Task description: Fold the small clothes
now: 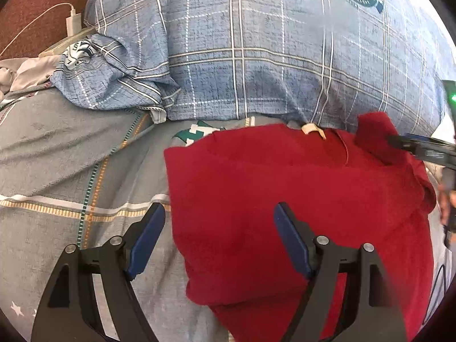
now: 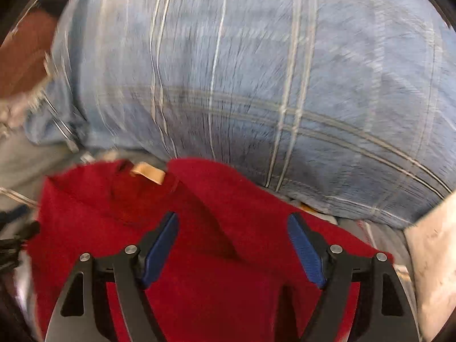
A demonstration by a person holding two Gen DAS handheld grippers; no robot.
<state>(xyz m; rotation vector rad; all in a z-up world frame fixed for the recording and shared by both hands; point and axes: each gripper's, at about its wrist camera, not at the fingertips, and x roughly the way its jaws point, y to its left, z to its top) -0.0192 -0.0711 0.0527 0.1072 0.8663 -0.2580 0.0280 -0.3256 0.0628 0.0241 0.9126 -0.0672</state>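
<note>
A small red garment (image 1: 285, 199) lies on the grey bedsheet (image 1: 71, 156), with a beige neck label (image 1: 310, 128) at its far edge. My left gripper (image 1: 219, 213) is open above the garment's left edge, holding nothing. My right gripper (image 2: 232, 222) is open above the garment (image 2: 199, 256) near its collar and label (image 2: 148, 174); this view is motion-blurred. In the left wrist view the right gripper's fingers (image 1: 413, 145) reach in from the right beside a raised red fold (image 1: 376, 131).
A large blue plaid pillow (image 1: 256, 42) lies just behind the garment, and it also fills the right wrist view (image 2: 256, 71). A rumpled blue cloth (image 1: 114, 71), a white charger (image 1: 73, 22) and a dark red headboard (image 1: 34, 5) are at far left.
</note>
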